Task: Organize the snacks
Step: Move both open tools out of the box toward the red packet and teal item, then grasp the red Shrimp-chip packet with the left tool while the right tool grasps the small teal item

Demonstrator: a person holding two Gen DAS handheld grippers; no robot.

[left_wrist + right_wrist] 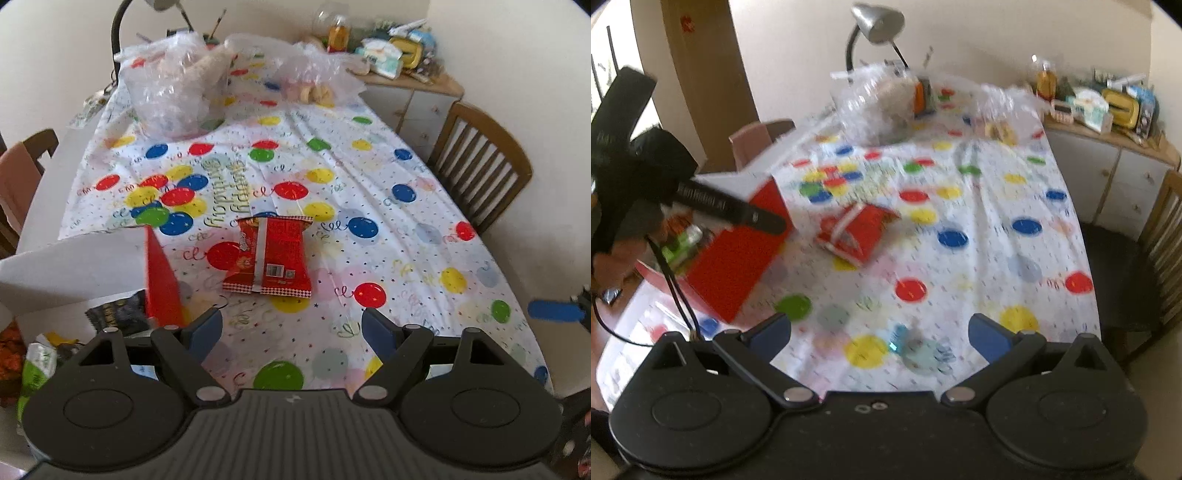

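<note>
Spread wide and empty, the left tongs (291,325) were held just short of the red snack packet (269,254), which lay flat on the desk (424,236) dead ahead, long axis pointing away. Equally wide and empty, the right tongs (879,336) were farther off. The red box (160,273) was partly cut off.

The tabletop (388,236) is bare all around the red snack bag (269,254), so tongs can come at it from the near side and the right. Just left of the bag stands a red box (162,280). Far behind the bag, crinkly plastic bags (173,96) fill the tabletop's back end.
</note>
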